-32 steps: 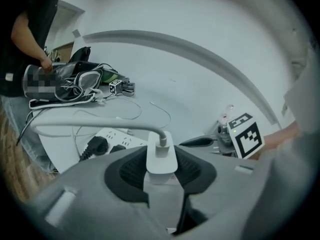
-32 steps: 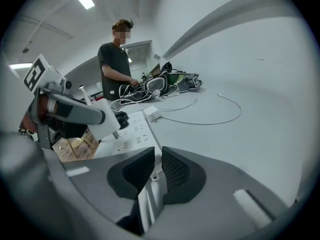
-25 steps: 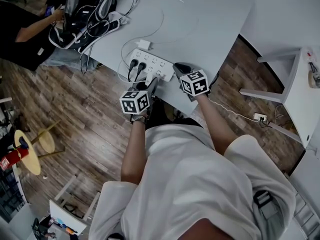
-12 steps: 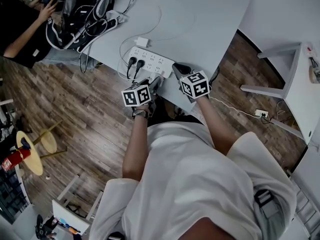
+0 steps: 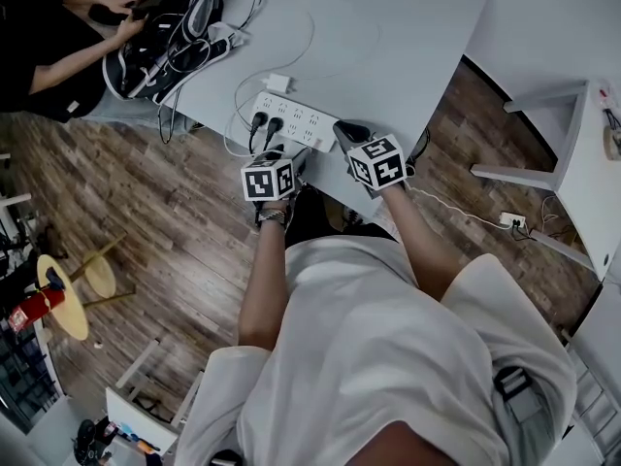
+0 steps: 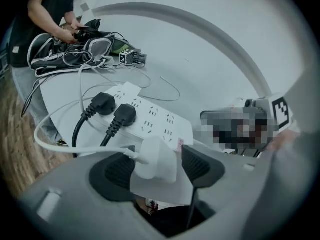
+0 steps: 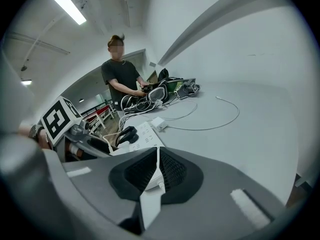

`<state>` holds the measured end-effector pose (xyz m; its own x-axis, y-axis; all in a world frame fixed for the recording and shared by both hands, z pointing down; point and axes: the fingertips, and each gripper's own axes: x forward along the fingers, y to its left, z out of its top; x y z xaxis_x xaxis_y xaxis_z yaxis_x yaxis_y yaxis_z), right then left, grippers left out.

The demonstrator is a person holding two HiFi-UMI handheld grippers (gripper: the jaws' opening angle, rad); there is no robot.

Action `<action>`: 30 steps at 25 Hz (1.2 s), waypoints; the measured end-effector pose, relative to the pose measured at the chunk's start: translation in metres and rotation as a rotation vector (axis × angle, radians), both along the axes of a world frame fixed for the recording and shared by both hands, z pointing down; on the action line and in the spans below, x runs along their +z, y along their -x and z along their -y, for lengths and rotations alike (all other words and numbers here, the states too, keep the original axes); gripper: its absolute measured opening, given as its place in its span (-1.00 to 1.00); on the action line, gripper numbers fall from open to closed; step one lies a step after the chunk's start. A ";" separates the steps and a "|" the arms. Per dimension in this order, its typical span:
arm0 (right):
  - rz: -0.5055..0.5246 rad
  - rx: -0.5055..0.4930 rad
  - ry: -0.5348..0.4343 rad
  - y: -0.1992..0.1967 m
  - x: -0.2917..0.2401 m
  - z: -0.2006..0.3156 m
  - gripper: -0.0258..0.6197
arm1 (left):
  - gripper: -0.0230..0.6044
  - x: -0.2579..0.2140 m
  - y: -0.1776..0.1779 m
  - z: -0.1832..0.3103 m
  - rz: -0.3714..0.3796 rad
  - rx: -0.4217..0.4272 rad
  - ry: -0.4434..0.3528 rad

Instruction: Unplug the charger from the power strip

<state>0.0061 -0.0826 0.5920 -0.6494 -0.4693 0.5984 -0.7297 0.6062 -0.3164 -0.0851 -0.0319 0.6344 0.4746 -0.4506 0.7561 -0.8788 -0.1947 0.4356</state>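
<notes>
Both forearms reach forward, and both claws tilt down at the table edge. The left claw is opening, with the white charger loose between its jaws. Beside it, the right claw is clenched on the power strip end.

Smooth white plastic charger, wood-grain floor

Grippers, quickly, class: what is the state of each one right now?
Left gripper: jaws opening, with the white charger between them, not clamped.
Right gripper: jaws shut on the end of the power strip.
</notes>
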 end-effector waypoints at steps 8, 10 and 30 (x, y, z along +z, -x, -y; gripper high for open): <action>0.000 -0.025 0.018 0.003 0.001 -0.002 -0.86 | 0.17 0.004 0.010 -0.008 -0.032 0.038 0.047; 0.001 -0.025 0.020 0.001 0.001 -0.001 -0.86 | 0.17 0.006 0.016 -0.011 -0.055 0.023 0.061; 0.005 -0.082 0.014 0.010 -0.011 -0.011 -0.86 | -0.02 0.005 0.024 -0.039 -0.060 -0.016 0.073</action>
